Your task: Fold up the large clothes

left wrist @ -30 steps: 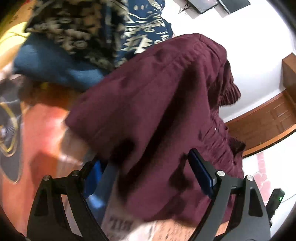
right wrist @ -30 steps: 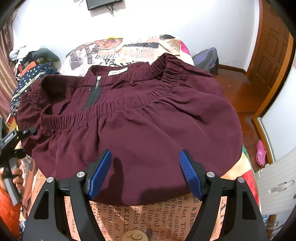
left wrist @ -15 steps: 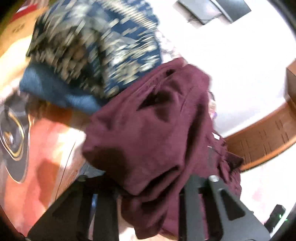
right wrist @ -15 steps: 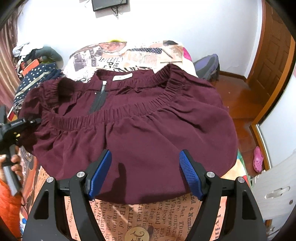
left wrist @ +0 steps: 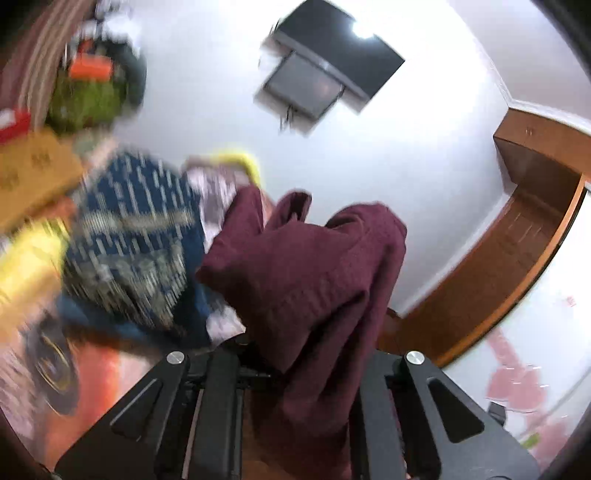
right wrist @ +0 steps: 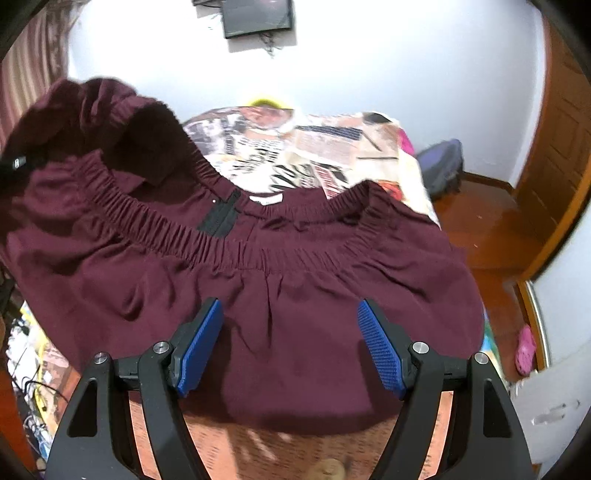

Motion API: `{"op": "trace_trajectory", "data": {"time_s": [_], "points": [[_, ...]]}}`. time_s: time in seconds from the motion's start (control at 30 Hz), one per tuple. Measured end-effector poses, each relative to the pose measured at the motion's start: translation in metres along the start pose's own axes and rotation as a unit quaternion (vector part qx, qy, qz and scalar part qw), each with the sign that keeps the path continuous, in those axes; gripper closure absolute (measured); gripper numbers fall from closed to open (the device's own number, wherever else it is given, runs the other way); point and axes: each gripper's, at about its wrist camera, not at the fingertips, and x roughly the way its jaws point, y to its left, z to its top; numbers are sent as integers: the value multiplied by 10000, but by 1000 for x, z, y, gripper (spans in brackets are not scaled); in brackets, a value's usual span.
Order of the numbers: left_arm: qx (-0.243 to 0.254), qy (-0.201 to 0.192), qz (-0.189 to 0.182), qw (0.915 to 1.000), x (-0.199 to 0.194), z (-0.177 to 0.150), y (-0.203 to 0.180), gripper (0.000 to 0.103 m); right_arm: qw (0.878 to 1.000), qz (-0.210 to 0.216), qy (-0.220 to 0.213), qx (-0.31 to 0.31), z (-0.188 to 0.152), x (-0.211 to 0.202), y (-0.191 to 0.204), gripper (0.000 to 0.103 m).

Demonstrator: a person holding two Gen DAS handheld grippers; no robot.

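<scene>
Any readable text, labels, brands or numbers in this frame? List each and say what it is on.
None can be read.
Sewn label inside the skirt waistband: white, print too small.
Newspaper-print sheet under the skirt: headlines and columns show, blurred past reading.
Print on the sheet near the right claw: blurred.
Cardboard box in the left wrist view: dark marks, motion-blurred.
Wall screen: no text visible.

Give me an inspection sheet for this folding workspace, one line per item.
Surface: newspaper-print bedsheet, mostly covered.
Job's things: maroon elastic-waist skirt spread flat, its left side lifted.
Clutter: blue patterned cloth; pink slipper on the floor.
Grippers: left gripper shut on the skirt; right gripper open above the hem.
Cables: tangled wires at lower left.
Surroundings: white wall, wall-mounted screen, wooden door.
</scene>
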Motion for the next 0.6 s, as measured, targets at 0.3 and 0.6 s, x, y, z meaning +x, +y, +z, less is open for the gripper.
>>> {"op": "trace_trajectory", "data": {"time_s": [0.3,0.6], "points": [[608,-211,839,9944,-8,0,-6,92,9893,1265,684,-244,5,68,67,31],[1285,-39,997,9867,32,-25,-41,92,9810,1599,1066,-251,-3,101,71,29]]}}
